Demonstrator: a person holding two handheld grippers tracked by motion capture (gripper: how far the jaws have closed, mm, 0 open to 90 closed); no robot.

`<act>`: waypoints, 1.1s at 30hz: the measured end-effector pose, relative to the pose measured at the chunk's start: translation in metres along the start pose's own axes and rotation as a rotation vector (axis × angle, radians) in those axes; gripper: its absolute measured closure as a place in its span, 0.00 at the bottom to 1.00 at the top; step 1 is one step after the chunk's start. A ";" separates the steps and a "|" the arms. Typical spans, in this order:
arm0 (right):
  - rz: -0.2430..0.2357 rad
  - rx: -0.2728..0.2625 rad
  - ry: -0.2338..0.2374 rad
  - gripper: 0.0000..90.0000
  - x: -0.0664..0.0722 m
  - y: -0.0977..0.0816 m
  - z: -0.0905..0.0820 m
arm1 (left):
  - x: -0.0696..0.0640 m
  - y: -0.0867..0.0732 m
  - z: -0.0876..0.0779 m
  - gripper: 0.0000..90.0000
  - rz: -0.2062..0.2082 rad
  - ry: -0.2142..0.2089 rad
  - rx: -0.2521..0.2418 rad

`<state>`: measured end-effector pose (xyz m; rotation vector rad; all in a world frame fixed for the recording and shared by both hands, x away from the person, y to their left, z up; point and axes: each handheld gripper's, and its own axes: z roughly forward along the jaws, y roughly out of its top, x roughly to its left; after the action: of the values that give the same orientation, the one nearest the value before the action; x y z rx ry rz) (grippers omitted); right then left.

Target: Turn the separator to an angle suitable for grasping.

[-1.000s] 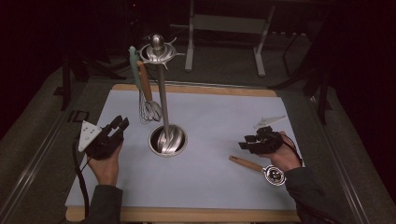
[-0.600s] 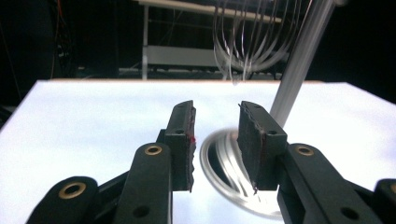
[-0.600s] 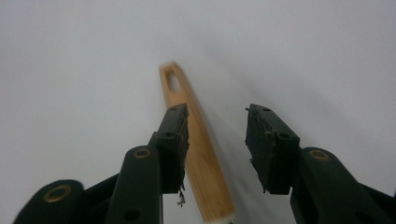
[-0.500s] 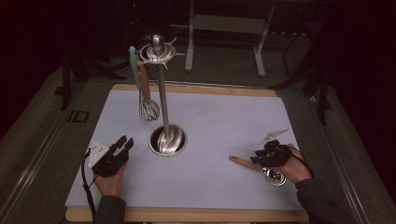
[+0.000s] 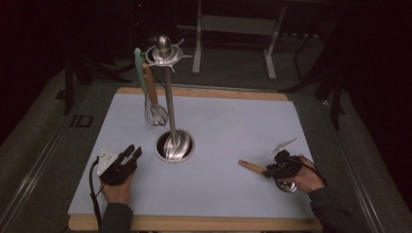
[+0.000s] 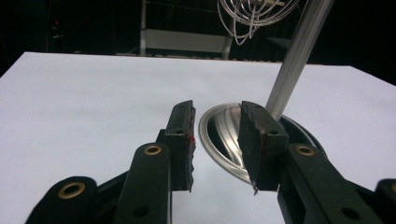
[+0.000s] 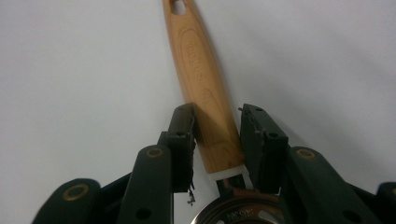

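Note:
A wooden-handled utensil (image 5: 250, 166) (image 7: 196, 51) with a round metal head (image 5: 286, 186) lies flat on the white mat at the front right. My right gripper (image 5: 267, 172) (image 7: 217, 116) straddles the thick end of the handle. Its jaws have just been closing and the pads sit close along both sides, but I see no squeeze. My left gripper (image 5: 133, 151) (image 6: 215, 126) rests low at the front left. It is open and empty, aimed at the steel base (image 6: 224, 135) of the utensil stand (image 5: 168, 107).
From the stand's top ring hang a whisk (image 5: 155, 115) and a teal spatula (image 5: 140, 68). The white mat (image 5: 233, 126) covers a wooden board. Dark floor and a metal frame (image 5: 233, 24) lie beyond the far edge.
Both hands have sunk toward the mat. The left gripper came down and nearer the front edge. The right gripper lowered over the wooden handle and its jaws narrowed around it.

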<state>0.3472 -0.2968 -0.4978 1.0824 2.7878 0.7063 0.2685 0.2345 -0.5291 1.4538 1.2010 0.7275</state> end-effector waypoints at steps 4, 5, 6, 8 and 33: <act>0.042 -0.031 -0.004 0.74 -0.005 0.004 0.003 | -0.001 -0.001 0.001 0.73 0.012 0.002 0.010; 0.052 -0.038 -0.013 0.74 -0.006 0.005 0.004 | -0.002 -0.001 0.001 0.73 0.015 0.001 0.013; 0.063 -0.044 -0.018 0.74 -0.007 0.006 0.005 | -0.002 -0.001 0.002 0.73 0.017 0.002 0.013; 0.089 -0.059 -0.038 0.74 -0.010 0.009 0.007 | -0.002 -0.001 0.002 0.73 0.019 0.003 0.015; 0.231 -0.010 0.022 0.75 -0.051 0.018 0.012 | -0.004 -0.002 0.003 0.73 0.013 -0.007 0.020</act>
<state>0.3988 -0.3138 -0.5054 1.4194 2.6997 0.7564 0.2700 0.2299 -0.5310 1.4807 1.1973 0.7210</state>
